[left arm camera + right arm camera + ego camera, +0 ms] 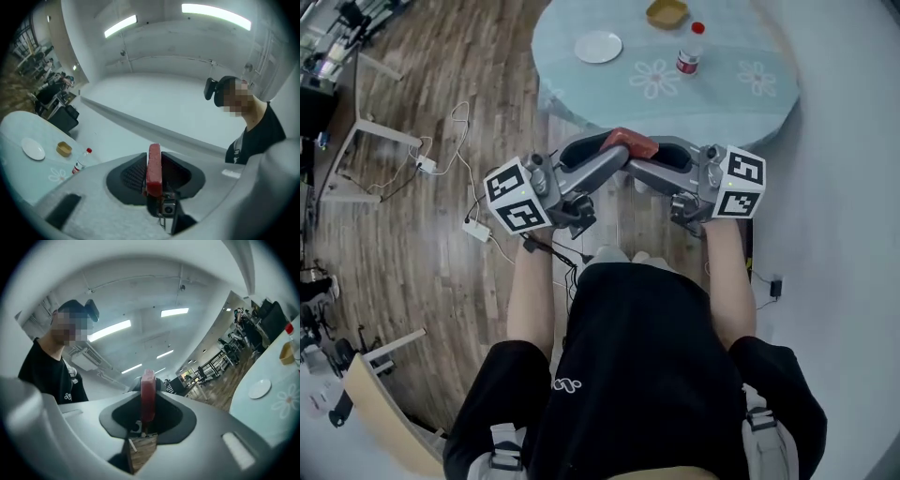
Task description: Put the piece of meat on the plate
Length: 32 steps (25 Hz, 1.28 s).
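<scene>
head downward, gripper views opposed (sharing meat (153,168))

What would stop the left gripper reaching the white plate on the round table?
Probably nothing, so yes. The left gripper, clamped on the piece of meat, is short of the table, but the white plate lies toward the table's left side with bare tabletop around it.

"What does the floor look like?"

"Brown wood planks (403,244) on the left, where a corded white power strip (475,228) lies. On the right it changes to a plain pale grey surface (853,187)."

"Any furniture?"

"There's a round table (581,94) under a pale blue cloth printed with flowers. A white frame (356,122) stands at the left edge, and there are desks and dark chairs (262,317) farther off."

"And the light?"

"Long ceiling strips (215,15), all lit, above bare whitish walls (178,42)."
</scene>
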Motion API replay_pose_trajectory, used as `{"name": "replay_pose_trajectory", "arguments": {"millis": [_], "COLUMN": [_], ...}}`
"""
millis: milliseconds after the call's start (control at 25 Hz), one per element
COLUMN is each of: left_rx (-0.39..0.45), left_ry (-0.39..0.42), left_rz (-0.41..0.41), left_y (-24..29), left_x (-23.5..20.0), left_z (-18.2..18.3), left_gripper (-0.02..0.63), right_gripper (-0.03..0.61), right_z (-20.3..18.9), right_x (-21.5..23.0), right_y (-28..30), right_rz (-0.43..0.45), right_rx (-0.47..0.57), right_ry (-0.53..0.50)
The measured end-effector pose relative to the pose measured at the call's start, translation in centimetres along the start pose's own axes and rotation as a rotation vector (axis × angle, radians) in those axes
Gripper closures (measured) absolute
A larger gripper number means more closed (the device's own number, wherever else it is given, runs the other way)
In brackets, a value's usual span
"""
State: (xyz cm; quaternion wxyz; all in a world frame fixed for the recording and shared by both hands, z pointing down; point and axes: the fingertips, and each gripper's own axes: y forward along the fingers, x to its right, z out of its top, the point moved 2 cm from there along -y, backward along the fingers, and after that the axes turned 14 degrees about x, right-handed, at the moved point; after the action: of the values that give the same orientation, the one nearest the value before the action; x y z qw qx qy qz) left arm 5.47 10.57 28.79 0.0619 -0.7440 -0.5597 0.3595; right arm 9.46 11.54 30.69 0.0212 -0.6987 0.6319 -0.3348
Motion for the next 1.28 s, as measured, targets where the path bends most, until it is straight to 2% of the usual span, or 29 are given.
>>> {"name": "replay_pose_trajectory", "arguments": {"millis": [120, 240, 280, 320, 400, 480, 560, 600, 760, 880, 1080, 1280], "left_rx": [0.059, 0.139, 0.197, 0.263, 0.363, 0.382, 0.342, 0.308, 0.162, 0.094, 0.052, 0.039], "left_ry": [0.153, 0.380, 0.437, 0.468, 0.486, 0.553, 0.642, 0.659, 0.644, 0.659, 0.681, 0.672], "left_rz": [0.084, 0.247, 0.305, 0.349, 0.417, 0.559, 0.711, 0.746, 0.783, 0.788, 0.790, 0.807], "left_y": [0.6, 1.3, 1.4, 1.4, 1.0, 0.1, -0.8, -1.1, -1.1, -0.9, -0.8, -1.5], "left_x": [1.5, 1.8, 1.7, 1.6, 1.8, 1.4, 0.9, 0.7, -0.3, -0.4, -0.1, 0.1], "left_z": [1.8, 5.6, 7.0, 8.3, 10.2, 11.5, 11.7, 10.9, 5.6, 3.9, 2.6, 1.6], "left_gripper": [0.502, 0.494, 0.586, 0.621, 0.621, 0.621, 0.621, 0.621, 0.621, 0.621, 0.621, 0.621], "right_gripper": [0.482, 0.480, 0.480, 0.480, 0.480, 0.480, 0.480, 0.480, 0.480, 0.480, 0.480, 0.480], "right_z": [1.6, 5.4, 7.0, 8.6, 11.6, 13.8, 14.5, 14.2, 11.5, 10.0, 8.8, 8.8], "right_x": [-1.4, -1.2, -0.8, -0.4, -0.2, -0.6, -1.0, -1.0, 0.3, 0.7, 0.5, 0.1], "right_y": [0.9, 2.1, 2.4, 2.3, 1.7, 0.7, -0.7, -1.6, -5.4, -6.6, -7.2, -8.3], "right_rz": [-0.045, -0.138, -0.171, -0.200, -0.262, -0.370, -0.512, -0.569, -0.675, -0.722, -0.754, -0.779], "right_rx": [0.069, 0.093, 0.103, 0.127, 0.207, 0.267, 0.284, 0.284, 0.252, 0.195, 0.121, 0.097], "right_ry": [-0.042, -0.174, -0.225, -0.267, -0.330, -0.413, -0.487, -0.499, -0.462, -0.475, -0.524, -0.555]}}
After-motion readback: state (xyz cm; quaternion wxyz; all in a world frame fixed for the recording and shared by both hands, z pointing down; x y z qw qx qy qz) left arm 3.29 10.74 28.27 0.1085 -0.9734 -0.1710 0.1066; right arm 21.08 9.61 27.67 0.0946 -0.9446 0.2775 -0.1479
